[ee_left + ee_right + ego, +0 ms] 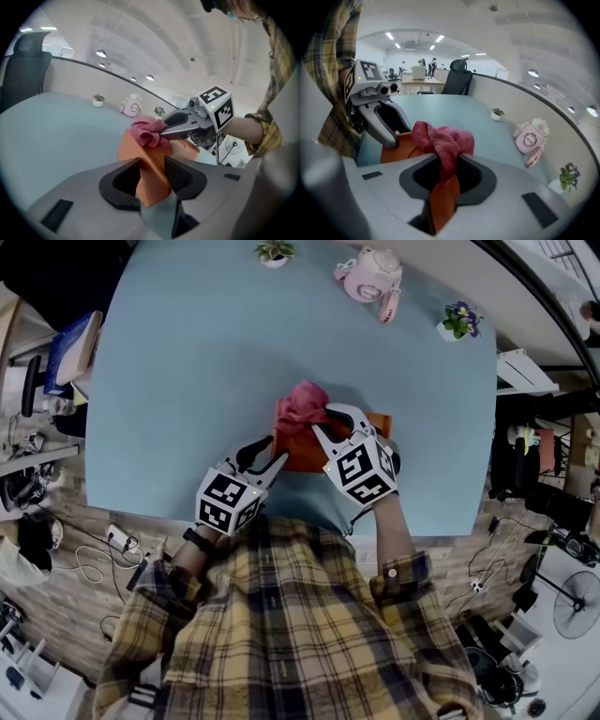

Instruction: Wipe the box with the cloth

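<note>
An orange box (pixel 305 451) lies on the light blue table (pixel 187 381) near its front edge. My left gripper (pixel 273 459) is shut on the box's near left corner; in the left gripper view the orange box (pixel 151 180) sits pressed between both pads. A crumpled pink cloth (pixel 302 403) rests on top of the box at its far side. My right gripper (pixel 330 420) is shut on that cloth, which bunches out ahead of the jaws in the right gripper view as the pink cloth (pixel 443 139), lying on the box (pixel 399 147).
At the table's far side stand a pink toy telephone (pixel 369 276) and two small potted plants (pixel 274 251) (pixel 459 320). The table's front edge runs just below the box. An office chair (pixel 457 77) stands beyond the table.
</note>
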A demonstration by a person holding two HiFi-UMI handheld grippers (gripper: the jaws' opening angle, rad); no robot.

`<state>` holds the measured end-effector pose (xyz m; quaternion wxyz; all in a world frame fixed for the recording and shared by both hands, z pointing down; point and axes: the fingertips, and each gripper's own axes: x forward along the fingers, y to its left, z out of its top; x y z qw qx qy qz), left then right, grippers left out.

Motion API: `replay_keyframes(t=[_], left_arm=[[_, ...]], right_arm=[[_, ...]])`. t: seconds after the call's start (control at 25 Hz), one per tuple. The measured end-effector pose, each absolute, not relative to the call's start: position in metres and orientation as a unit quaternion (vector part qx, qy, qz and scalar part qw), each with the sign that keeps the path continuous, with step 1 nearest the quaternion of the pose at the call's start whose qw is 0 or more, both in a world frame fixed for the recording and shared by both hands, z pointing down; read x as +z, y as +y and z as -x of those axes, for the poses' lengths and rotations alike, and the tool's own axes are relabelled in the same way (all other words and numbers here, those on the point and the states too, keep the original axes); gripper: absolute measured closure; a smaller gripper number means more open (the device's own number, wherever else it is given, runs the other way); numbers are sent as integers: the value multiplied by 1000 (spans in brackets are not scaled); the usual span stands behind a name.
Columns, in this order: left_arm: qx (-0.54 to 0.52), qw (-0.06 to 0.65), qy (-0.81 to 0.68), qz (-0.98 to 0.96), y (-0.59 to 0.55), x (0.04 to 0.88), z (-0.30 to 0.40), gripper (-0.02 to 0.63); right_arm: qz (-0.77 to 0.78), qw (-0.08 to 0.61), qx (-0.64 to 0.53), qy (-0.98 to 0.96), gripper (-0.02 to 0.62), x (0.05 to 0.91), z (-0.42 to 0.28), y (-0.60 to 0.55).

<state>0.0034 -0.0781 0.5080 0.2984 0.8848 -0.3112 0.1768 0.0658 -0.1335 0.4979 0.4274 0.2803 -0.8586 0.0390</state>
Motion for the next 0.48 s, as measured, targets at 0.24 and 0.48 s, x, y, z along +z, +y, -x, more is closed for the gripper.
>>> replay_keyframes(t=[0.24,0.48], left_arm=[[179,296,-312,-885,-78,508,-5,448],[181,294,-314,-885,-78,508,-6,449]], right_arm=[[-294,437,35,-849,508,497,-85,-128],[-312,450,29,-837,508,494,-99,-127]])
